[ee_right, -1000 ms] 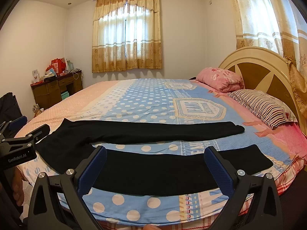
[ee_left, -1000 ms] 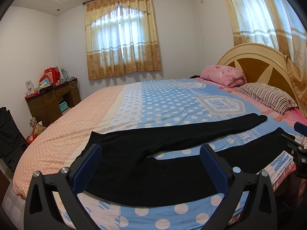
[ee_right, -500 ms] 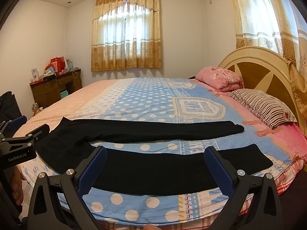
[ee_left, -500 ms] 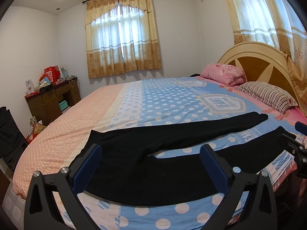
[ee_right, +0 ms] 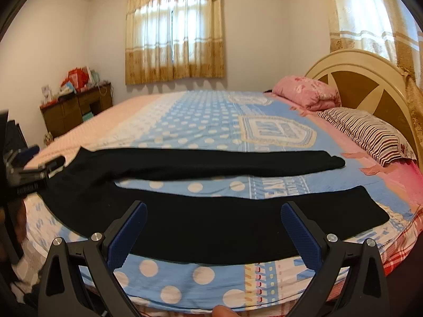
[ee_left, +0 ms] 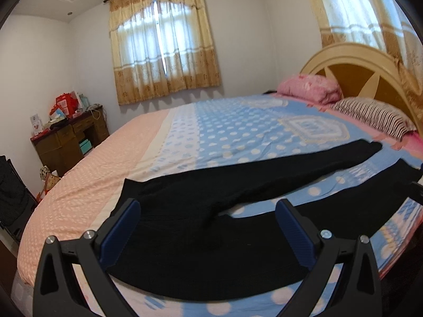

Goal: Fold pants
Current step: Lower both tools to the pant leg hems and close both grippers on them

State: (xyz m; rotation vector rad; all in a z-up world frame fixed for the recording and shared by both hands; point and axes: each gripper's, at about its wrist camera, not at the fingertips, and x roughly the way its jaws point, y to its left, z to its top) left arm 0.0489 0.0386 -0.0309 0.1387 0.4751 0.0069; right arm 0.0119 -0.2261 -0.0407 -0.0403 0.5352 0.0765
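- Pants (ee_left: 201, 227) lie flat on the bed (ee_left: 227, 132), near the front edge, both legs spread apart in a shallow V, not yet folded.
- Long axis runs left-right across both views: waist end toward the left, cuffs toward the right near the striped pillow (ee_right: 370, 134).
- Left claw (ee_left: 208, 227) hovers over the waist/crotch end, both blue pads wide apart, nothing held. Fabric sits directly ahead and below, between the fingers in view; can't tell if it is touching.
- Right claw (ee_right: 214, 229) is also wide open and empty, hanging over the middle of the near leg (ee_right: 238, 224). The cuff of that leg is off to its right, well apart.
- Far leg (ee_right: 211, 162) lies parallel behind the near one, with a strip of dotted sheet showing between them.
- Left claw also shows at the left edge of the right wrist view, by the waist.
- Judgement: first fold is leg onto leg, so the hinge line is the long axis. Left is nearer the waist, right nearer the cuff; right likely needs to shift right before pinching.
- Look: plain black, matte, soft knit-like cloth, lying smooth with few wrinkles. Thin layer, so I expect a low pinch is needed, with a risk of grabbing the sheet too.
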